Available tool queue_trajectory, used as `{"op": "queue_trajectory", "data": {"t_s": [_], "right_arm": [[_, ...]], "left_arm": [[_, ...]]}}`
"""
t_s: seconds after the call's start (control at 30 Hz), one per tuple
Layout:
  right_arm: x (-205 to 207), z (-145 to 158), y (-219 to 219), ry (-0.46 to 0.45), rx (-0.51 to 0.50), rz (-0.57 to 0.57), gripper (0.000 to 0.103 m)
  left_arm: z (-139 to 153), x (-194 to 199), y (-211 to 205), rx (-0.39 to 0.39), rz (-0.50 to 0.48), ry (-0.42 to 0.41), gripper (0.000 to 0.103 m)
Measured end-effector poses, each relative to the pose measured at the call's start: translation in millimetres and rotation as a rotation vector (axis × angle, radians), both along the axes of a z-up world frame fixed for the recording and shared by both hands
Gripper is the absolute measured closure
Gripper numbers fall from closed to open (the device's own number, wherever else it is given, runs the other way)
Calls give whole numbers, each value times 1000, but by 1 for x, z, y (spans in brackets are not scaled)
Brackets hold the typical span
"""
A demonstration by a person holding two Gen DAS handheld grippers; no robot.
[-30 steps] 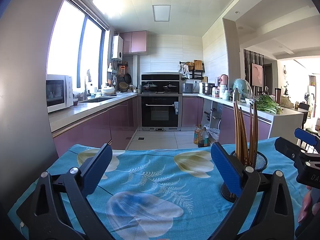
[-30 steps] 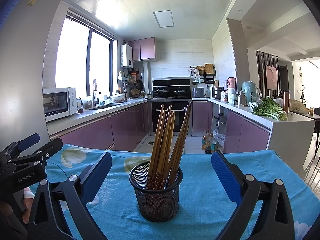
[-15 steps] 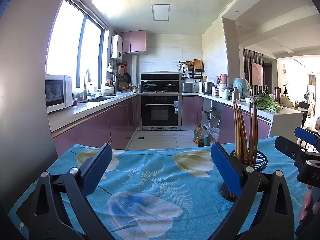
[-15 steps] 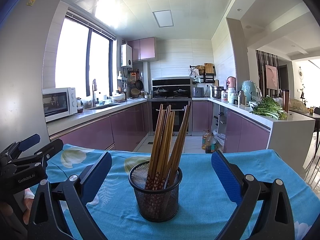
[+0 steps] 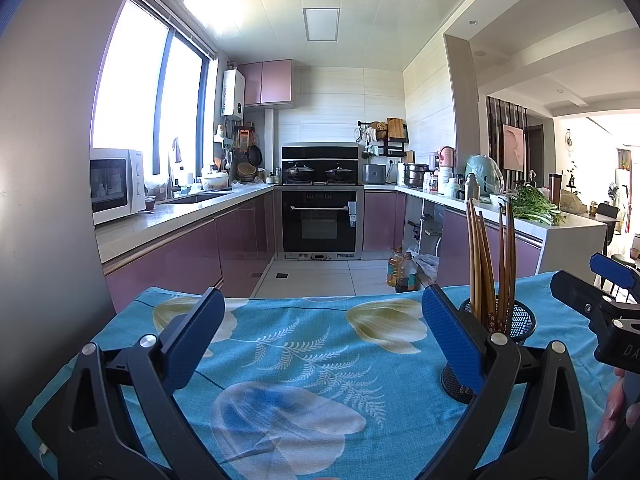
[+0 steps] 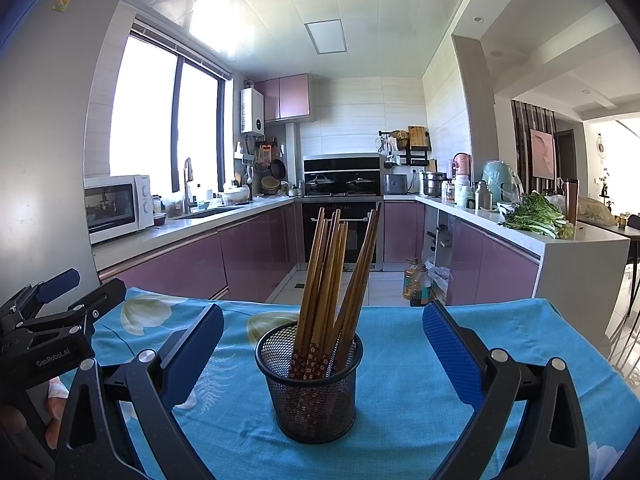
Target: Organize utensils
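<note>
A: Where's the holder?

B: Mesh cup (image 6: 310,384) w/ wooden chopsticks (image 6: 326,280) stands upright on blue floral cloth (image 6: 400,380), centred ahead of right gripper (image 6: 320,354); jaws wide apart, empty.

A: Left?

B: Left gripper (image 5: 320,338) also spread wide, holds nothing; cup sits behind its right finger (image 5: 454,338), partly hidden. Kitchen counter (image 6: 524,236) w/ greens (image 6: 534,216) beyond.

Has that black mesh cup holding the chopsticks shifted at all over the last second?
No. The mesh cup sits at the same spot on the blue cloth, chopsticks unchanged.
</note>
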State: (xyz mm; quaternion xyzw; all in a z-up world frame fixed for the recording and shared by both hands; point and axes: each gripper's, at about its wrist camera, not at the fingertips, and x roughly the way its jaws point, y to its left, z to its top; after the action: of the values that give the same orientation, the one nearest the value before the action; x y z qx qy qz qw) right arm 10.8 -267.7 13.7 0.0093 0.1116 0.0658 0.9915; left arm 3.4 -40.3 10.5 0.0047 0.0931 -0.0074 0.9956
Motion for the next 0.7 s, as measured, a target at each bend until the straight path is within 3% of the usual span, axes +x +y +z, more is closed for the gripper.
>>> {"op": "queue_trajectory", "data": {"t_s": [0.7], "right_arm": [[0,-1,0,0,1,-4,7]], "left_arm": [[0,0,0,1,0,1,6]]}}
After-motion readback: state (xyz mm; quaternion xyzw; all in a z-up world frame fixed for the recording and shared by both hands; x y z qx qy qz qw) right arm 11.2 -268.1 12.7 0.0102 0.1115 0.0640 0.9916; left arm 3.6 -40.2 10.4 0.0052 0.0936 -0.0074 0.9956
